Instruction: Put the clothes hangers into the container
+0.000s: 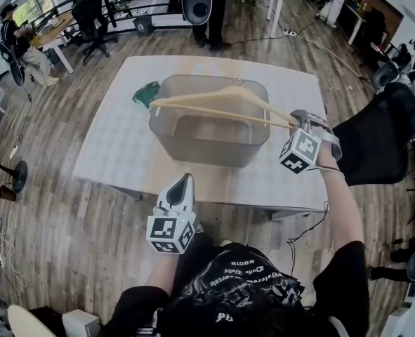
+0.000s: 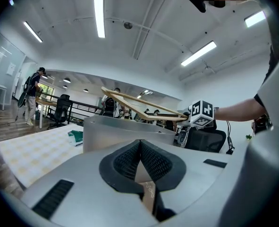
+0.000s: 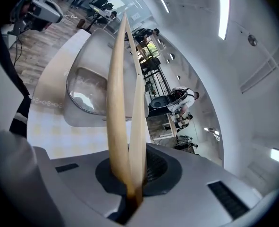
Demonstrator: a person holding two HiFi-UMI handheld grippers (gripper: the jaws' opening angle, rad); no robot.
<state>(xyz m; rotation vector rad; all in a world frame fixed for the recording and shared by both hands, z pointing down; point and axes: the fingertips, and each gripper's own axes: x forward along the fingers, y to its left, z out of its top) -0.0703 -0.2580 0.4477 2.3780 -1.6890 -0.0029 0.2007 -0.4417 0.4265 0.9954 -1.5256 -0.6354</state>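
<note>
**Fig.** Centre right of head view: the right gripper [image 1: 295, 122] is clamped shut on one end of a wooden hanger [image 1: 214, 102]. The hanger lies roughly level above the open top of the grey container [image 1: 206, 150], its far end over the upper-left rim. The left gripper [image 1: 185, 182], bottom centre, is closed on nothing, near the front edge of the table [image 1: 105, 142]. Container: nothing visible inside; a green item [image 1: 146, 93] lies on the table by its upper-left corner.

Risks, as judged: the hanger looks approx. as long as the opening, so if released flat it may bridge the rims rather than drop in. W/ a one-end grip it may also swivel — the hook could snag the rim.
</note>
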